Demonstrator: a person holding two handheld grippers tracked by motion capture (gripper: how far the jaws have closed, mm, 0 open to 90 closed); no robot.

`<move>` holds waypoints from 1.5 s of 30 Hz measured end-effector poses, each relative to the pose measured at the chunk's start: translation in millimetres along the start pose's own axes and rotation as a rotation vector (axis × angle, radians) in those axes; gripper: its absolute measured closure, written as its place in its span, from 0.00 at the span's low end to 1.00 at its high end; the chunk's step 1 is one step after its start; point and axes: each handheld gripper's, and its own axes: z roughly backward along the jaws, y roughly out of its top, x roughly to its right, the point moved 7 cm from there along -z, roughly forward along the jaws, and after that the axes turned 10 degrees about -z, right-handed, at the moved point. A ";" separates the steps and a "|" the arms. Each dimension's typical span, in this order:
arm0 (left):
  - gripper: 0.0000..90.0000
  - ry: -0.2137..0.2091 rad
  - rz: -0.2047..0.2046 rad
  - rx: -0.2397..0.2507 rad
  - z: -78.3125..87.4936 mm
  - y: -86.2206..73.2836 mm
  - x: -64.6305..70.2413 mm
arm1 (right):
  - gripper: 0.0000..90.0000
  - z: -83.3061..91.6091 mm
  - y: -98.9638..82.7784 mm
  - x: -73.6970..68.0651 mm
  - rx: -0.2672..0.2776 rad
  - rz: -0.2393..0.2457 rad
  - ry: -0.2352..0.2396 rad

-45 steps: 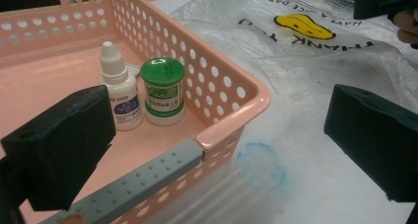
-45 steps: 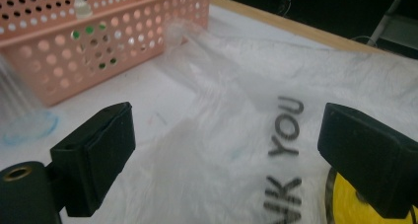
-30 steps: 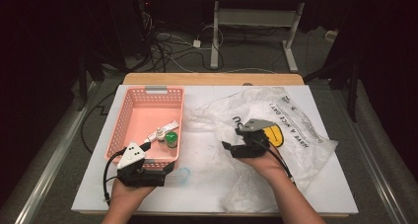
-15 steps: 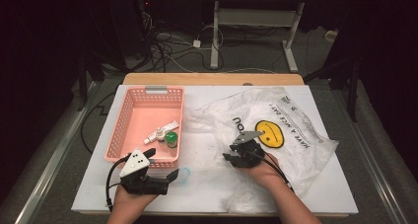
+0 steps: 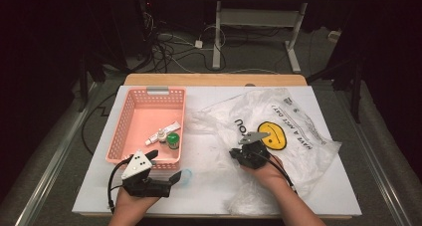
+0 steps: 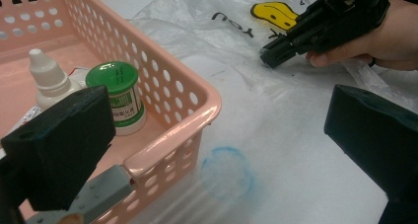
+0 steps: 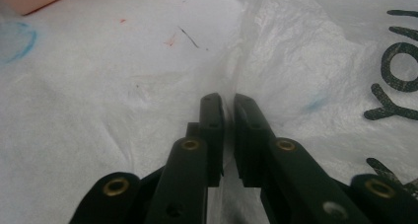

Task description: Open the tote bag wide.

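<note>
the plastic bag (image 5: 278,131) lies spread and crumpled over the right half of the white worktop (image 5: 209,186), thin and see-through, printed with a yellow smiley face (image 5: 272,135) and black lettering that reads upside down from the person's side. a fold of its left edge stands up as a narrow ridge, and the right gripper (image 5: 238,156) has its jaws nearly pressed together on that ridge; they have just been closing, and in the right gripper view (image 7: 226,105) a sliver of film sits pinched between the 2 black tips. the left gripper (image 5: 166,172) rests near the front edge of the worktop beside the pink basket (image 5: 128,131), its jaws spread wide with nothing between them. the basket holds a green-capped jar (image 6: 117,96), a white dropper bottle (image 6: 48,79) and a tube (image 5: 161,132), the tube too small to read. a faint blue ring (image 6: 227,170) beside the basket is blurred; i cannot tell what it is. the bag's near corner is partly covered by the right hand (image 5: 263,169).
</note>
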 end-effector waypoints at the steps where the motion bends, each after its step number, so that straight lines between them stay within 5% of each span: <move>1: 0.00 -0.001 0.000 0.000 0.0 0.0 0.3 | 0.95 0.1 -0.1 0.4 0.001 0.000 0.000; 12: 0.00 0.005 0.014 0.005 1.3 -0.6 -2.9 | 1.00 16.1 11.2 1.9 0.107 0.001 0.002; 36: 0.00 0.035 0.040 0.003 4.2 -4.5 -13.5 | 1.00 97.1 51.3 9.0 0.430 -0.004 0.026; 45: 0.00 0.040 0.037 -0.007 2.0 -5.5 -13.8 | 1.00 105.2 54.3 8.6 0.459 0.007 0.031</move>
